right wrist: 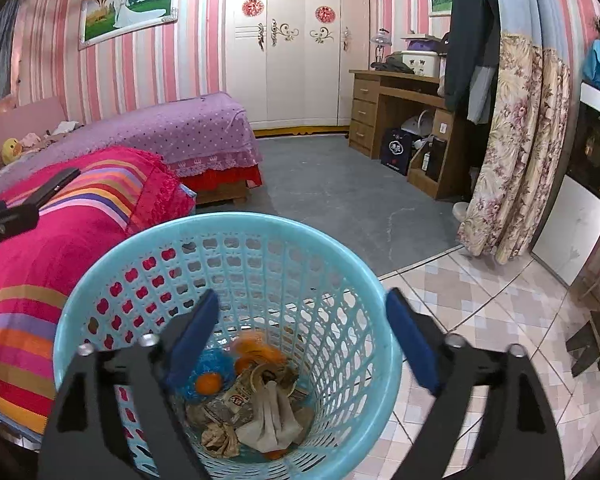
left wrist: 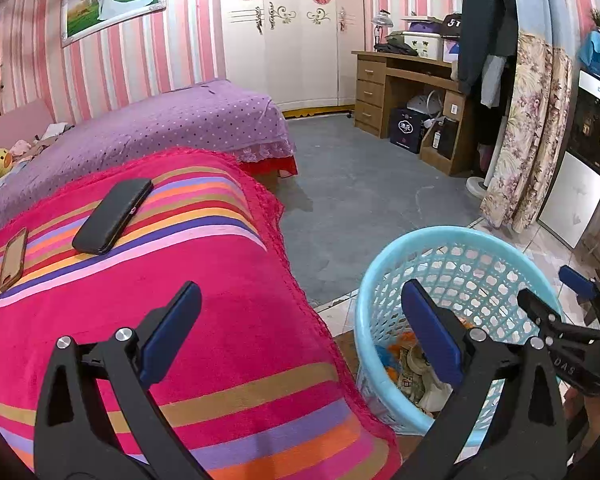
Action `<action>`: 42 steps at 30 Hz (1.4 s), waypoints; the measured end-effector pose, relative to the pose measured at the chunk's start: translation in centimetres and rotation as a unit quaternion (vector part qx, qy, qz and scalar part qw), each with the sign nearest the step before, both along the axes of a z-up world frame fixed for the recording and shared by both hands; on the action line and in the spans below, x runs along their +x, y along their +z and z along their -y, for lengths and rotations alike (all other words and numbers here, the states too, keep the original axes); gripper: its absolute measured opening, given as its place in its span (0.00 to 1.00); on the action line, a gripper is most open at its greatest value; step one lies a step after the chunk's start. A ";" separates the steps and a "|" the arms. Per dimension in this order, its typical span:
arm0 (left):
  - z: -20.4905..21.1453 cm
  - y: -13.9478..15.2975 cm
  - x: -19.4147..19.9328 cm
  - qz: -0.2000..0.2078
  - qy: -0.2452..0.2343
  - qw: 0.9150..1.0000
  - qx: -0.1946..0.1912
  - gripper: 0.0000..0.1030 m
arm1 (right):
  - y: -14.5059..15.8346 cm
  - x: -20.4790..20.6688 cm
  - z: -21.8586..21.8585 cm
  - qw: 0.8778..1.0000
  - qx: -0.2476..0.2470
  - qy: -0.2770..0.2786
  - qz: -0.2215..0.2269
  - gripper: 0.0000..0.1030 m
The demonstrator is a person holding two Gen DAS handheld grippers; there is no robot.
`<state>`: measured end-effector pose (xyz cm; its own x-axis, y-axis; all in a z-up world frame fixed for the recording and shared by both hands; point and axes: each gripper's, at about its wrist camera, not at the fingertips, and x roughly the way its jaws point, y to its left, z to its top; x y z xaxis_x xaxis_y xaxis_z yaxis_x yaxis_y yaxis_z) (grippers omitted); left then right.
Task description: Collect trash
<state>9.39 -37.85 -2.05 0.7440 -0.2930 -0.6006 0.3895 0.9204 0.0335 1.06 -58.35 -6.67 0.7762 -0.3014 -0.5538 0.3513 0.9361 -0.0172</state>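
Currently, the right gripper (right wrist: 300,344) is hovering above the light blue basket (right wrist: 100,280), its jaws standing wide apart with nothing between them. The trash (right wrist: 256,400) is lying at the bottom of the basket: crumpled wrappers, orange pieces and a blue tangle. The left gripper (left wrist: 300,336) is hanging over the edge of the striped pink blanket (left wrist: 228,280), jaws likewise spread wide and gripping nothing. The basket is standing on the tiled floor (right wrist: 480,300), just beside the blanket. A black phone case (left wrist: 112,216) is resting on the blanket.
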 end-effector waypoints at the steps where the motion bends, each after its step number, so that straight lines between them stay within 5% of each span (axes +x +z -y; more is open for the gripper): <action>1: -0.2 0.1 0.0 0.000 0.001 1.000 0.000 0.94 | 0.1 0.0 -0.2 1.000 -0.003 -0.002 0.000 0.88; 15: -5.7 2.3 -1.2 0.004 0.019 1.000 -0.021 0.94 | 3.4 -1.1 -3.9 1.000 0.006 -0.013 0.016 0.95; 27: -14.0 4.6 -4.1 0.012 0.035 0.999 -0.030 0.95 | 6.5 -3.3 -12.5 0.998 0.035 0.009 0.044 0.96; 42: -19.8 2.1 -6.4 0.033 0.063 0.997 -0.023 0.95 | 7.2 -3.9 -20.9 0.996 0.014 0.055 0.069 0.96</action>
